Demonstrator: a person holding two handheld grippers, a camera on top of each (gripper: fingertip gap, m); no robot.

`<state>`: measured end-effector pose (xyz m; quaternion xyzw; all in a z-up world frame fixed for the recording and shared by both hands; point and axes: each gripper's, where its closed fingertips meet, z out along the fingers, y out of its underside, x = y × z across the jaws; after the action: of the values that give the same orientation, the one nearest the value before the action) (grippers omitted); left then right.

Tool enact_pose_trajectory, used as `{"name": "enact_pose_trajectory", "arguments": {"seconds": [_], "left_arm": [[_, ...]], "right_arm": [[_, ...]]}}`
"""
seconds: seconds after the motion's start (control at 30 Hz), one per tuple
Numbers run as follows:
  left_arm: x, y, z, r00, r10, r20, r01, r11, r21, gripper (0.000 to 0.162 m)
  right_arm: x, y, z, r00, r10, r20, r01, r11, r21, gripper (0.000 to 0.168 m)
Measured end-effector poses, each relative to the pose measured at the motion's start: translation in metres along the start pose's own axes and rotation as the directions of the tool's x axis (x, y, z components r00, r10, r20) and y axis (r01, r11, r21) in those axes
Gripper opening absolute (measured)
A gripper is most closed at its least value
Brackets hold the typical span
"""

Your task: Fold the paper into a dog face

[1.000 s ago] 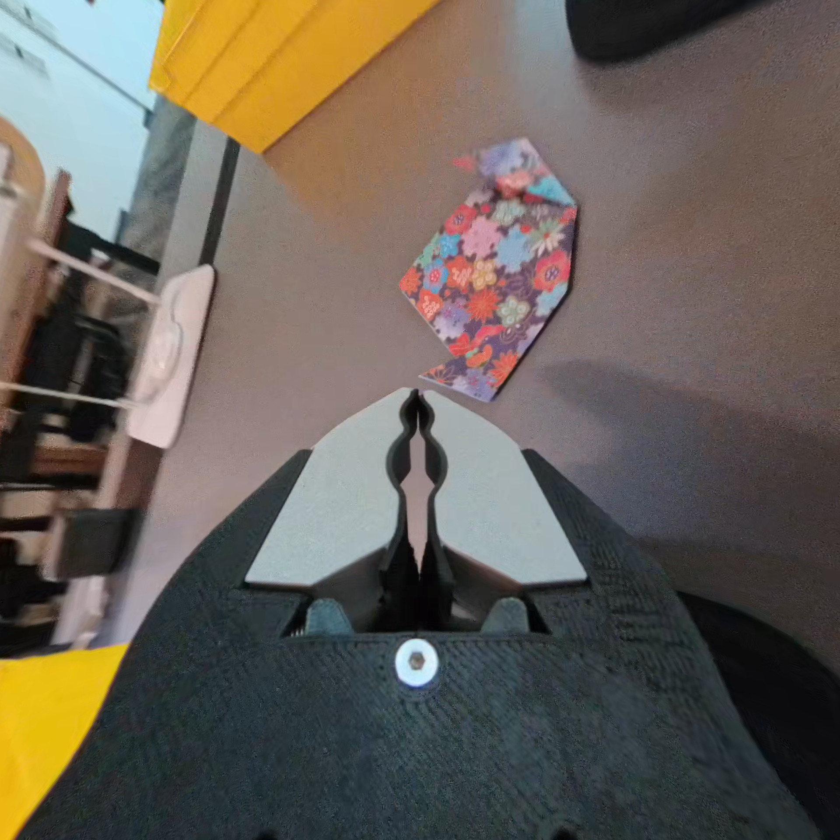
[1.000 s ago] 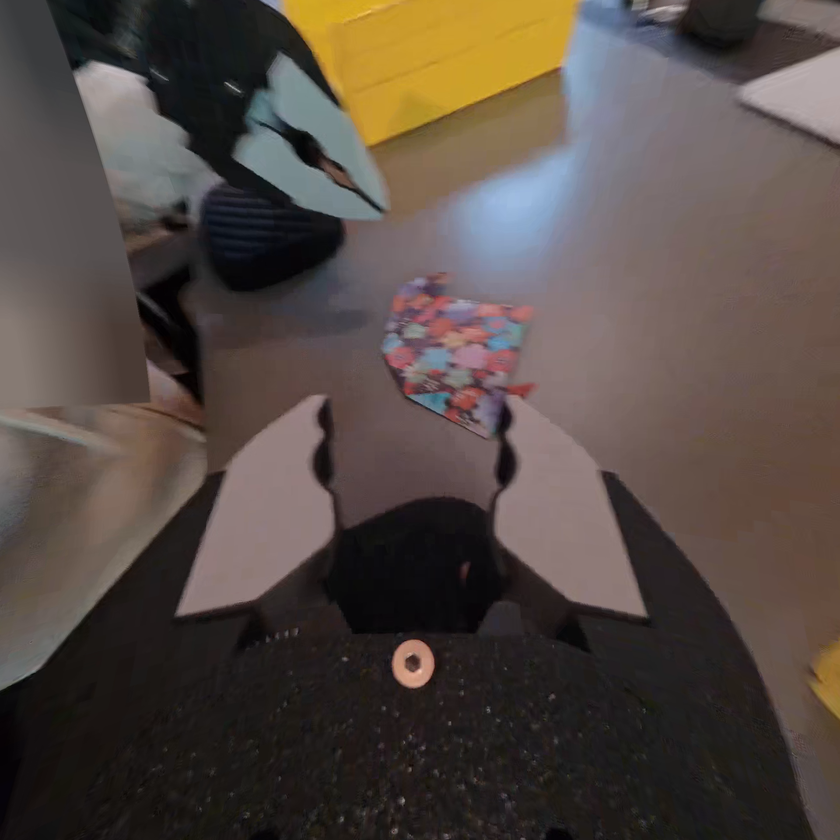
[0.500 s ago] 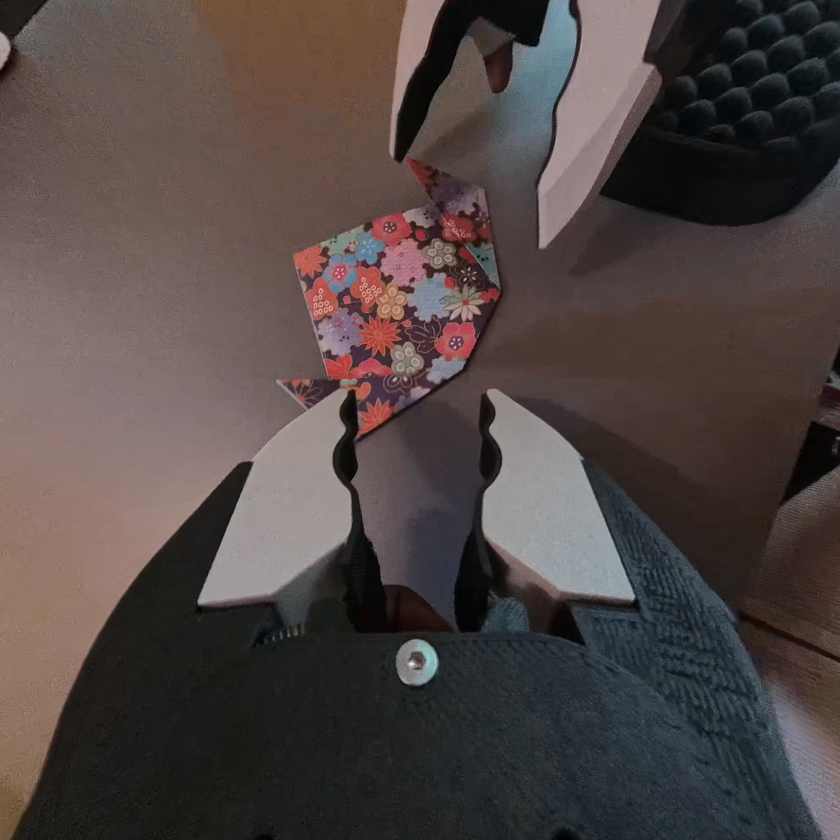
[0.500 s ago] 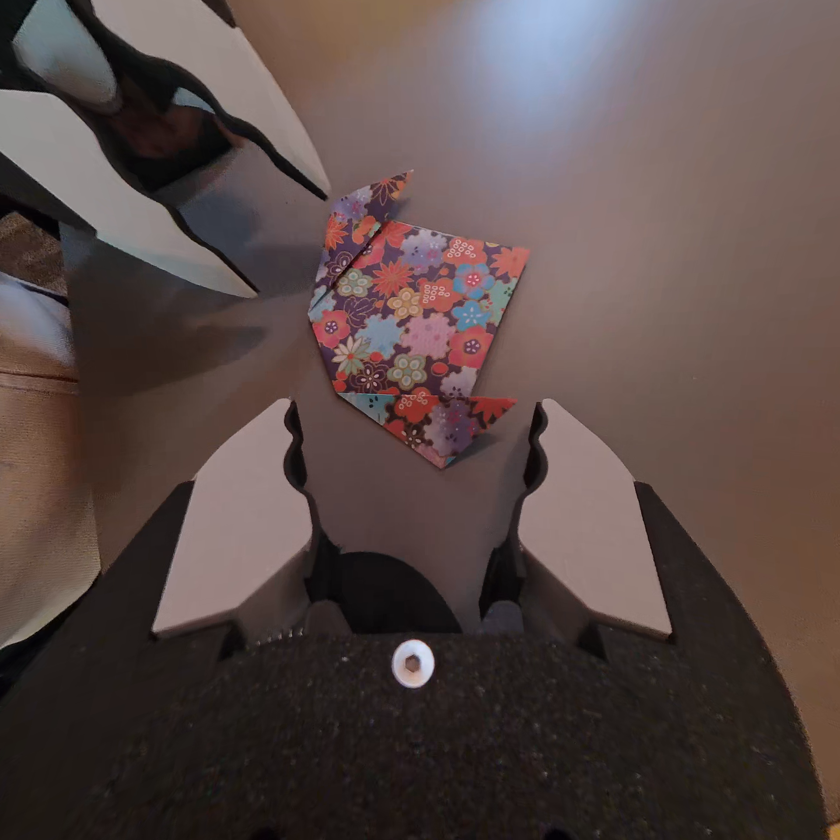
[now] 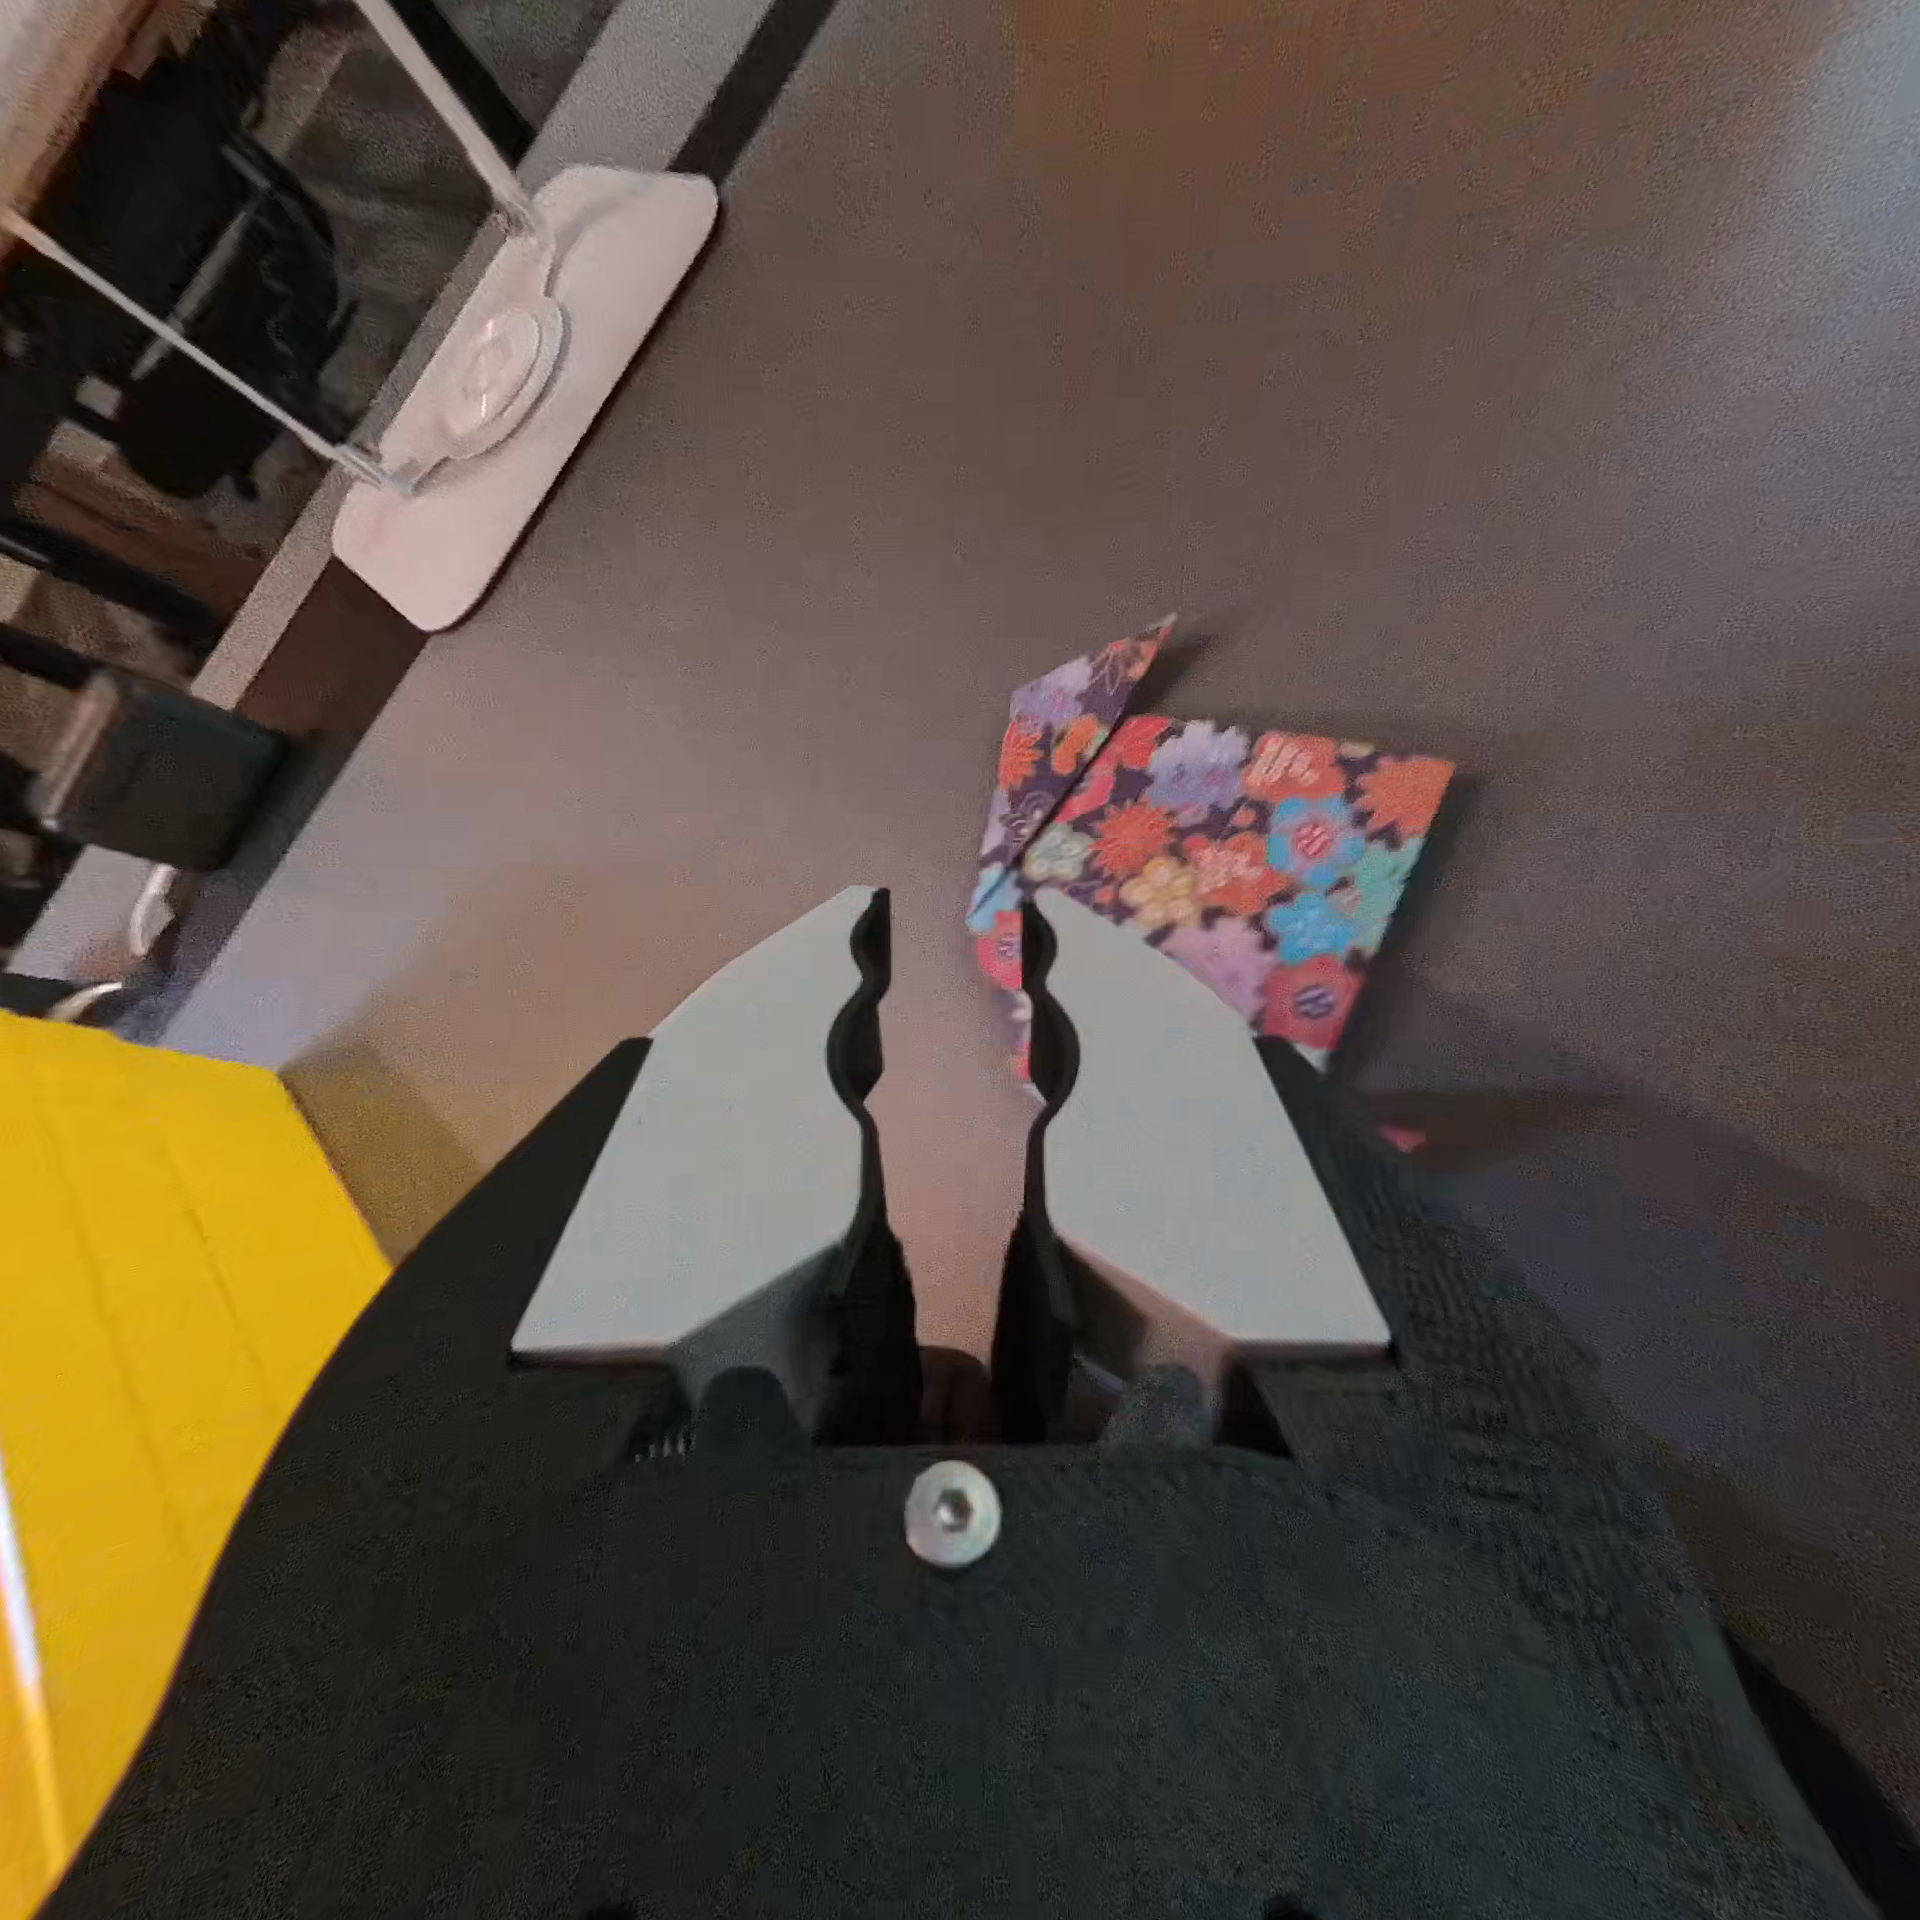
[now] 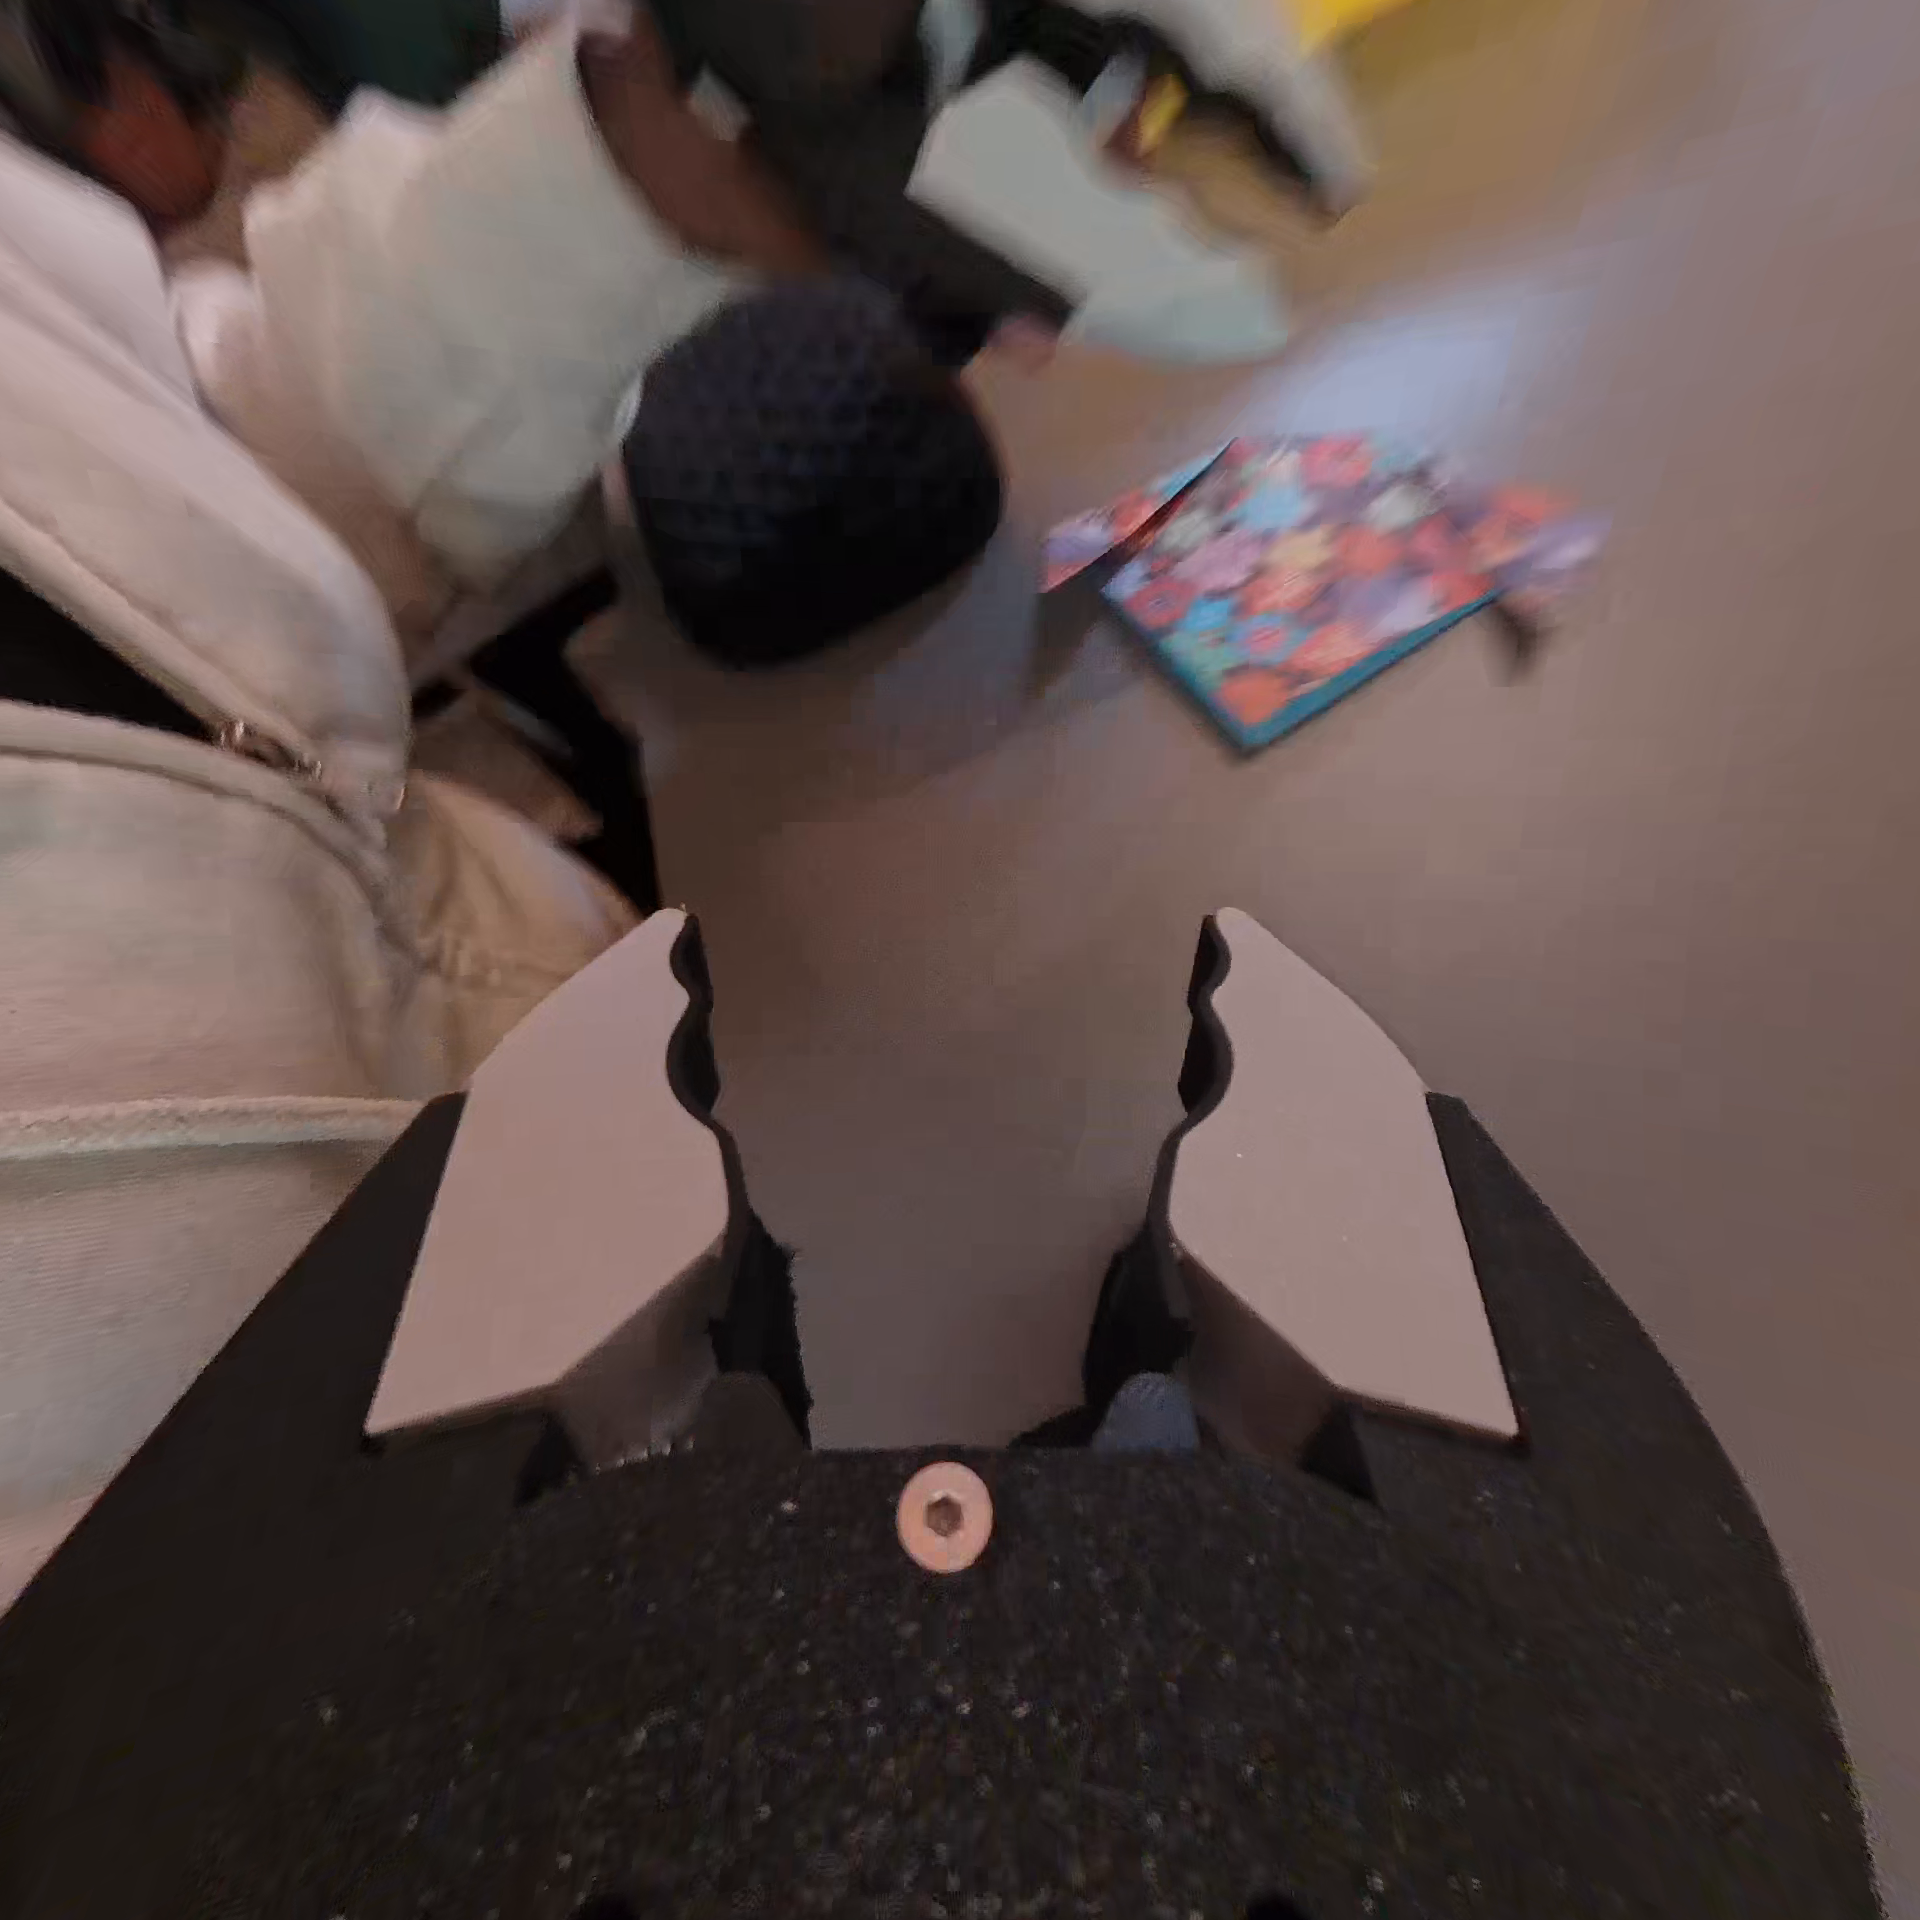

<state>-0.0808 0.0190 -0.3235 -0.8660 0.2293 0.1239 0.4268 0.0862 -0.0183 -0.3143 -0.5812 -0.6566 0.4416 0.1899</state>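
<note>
Right claw [image 6: 951,920] withdrawn, paper [image 5: 1226,862] flat, unheld

Dim warm light; right wrist view motion-blurred, edges fisheye-bent.

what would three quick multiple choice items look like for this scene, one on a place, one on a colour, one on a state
1. Where does the folded floral paper lie?
A. flat on the brown table
B. inside the yellow box
C. between the right gripper's fingers

2. What colour is the box at the left edge of the left wrist view?
A. green
B. yellow
C. white

3. How do the right gripper fingers stand?
A. shut on the paper
B. shut on nothing
C. wide apart, holding nothing

Answers:
1 A, the paper rests on the tabletop, ahead of the left gripper, clear of the box.
2 B, its surface is plain yellow.
3 C, bare table shows through the broad gap, and the paper lies farther off to the upper right.
</note>
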Motion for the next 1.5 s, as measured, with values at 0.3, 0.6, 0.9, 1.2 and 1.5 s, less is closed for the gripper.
{"name": "enact_pose_trajectory", "arguments": {"seconds": [0.3,0.6,0.9,1.2,1.5], "left_arm": [[0.013,0.004,0.003,0.999,-0.044,-0.028,0.044,0.999,0.003,0.012],[0.055,0.019,0.038,0.915,0.211,-0.345,-0.272,0.952,-0.14,0.0],[0.162,0.0,-0.012,0.621,0.551,-0.558,-0.477,0.83,0.289,0.0],[0.135,-0.001,-0.045,0.763,0.576,-0.293,-0.483,0.81,0.332,0.001],[0.168,0.018,-0.037,0.691,0.619,-0.374,-0.543,0.786,0.295,0.0]], "right_arm": [[-0.012,-0.087,-0.046,0.85,-0.36,-0.385,0.525,0.647,0.553,0.147],[-0.014,-0.086,-0.056,0.809,-0.397,-0.434,0.58,0.659,0.479,0.147],[-0.03,-0.001,-0.022,0.693,-0.637,-0.337,0.696,0.714,0.081,0.125],[-0.067,0.061,0.031,0.489,-0.857,-0.16,0.832,0.514,-0.209,0.084],[-0.064,0.07,0.049,0.511,-0.857,-0.073,0.83,0.513,-0.219,0.075]]}}
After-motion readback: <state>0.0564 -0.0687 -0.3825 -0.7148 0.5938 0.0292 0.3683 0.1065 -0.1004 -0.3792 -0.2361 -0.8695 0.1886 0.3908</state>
